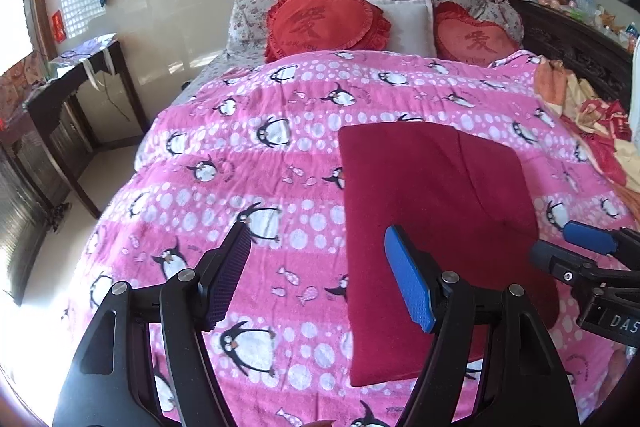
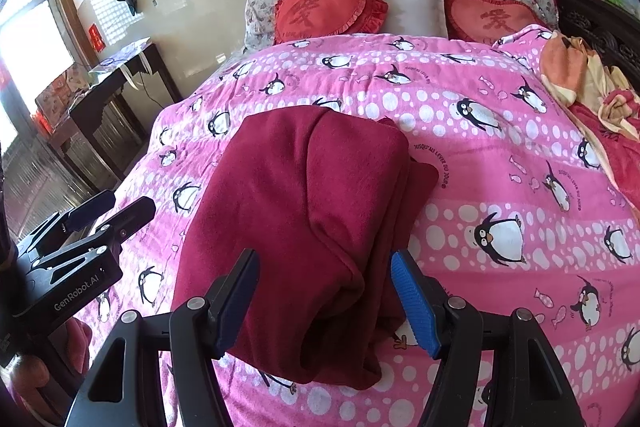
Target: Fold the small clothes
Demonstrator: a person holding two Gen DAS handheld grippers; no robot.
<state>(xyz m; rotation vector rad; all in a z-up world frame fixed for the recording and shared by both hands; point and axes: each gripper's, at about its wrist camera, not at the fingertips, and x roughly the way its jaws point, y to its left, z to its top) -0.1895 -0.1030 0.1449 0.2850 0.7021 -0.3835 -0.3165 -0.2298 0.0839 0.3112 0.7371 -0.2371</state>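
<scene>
A dark red garment point(image 1: 440, 211) lies folded into a rough rectangle on the pink penguin blanket point(image 1: 240, 155) that covers the bed. My left gripper point(image 1: 320, 277) hovers open at the garment's left edge, with its blue right pad point(image 1: 408, 283) over the red cloth and its left pad over the blanket. In the right wrist view, the garment point(image 2: 312, 211) has a thick rounded fold at its near end. My right gripper point(image 2: 326, 303) stands open astride that fold, and its pads do not press the cloth. Each gripper shows in the other's view: the right gripper point(image 1: 560, 245) and the left gripper point(image 2: 120, 205).
Two red heart cushions point(image 1: 324, 23) and a white pillow point(image 1: 412, 23) lie at the head of the bed. A loose pile of orange and red clothes point(image 2: 592, 87) sits at the bed's right side. A dark wooden table point(image 1: 68, 95) stands on the left by the wall.
</scene>
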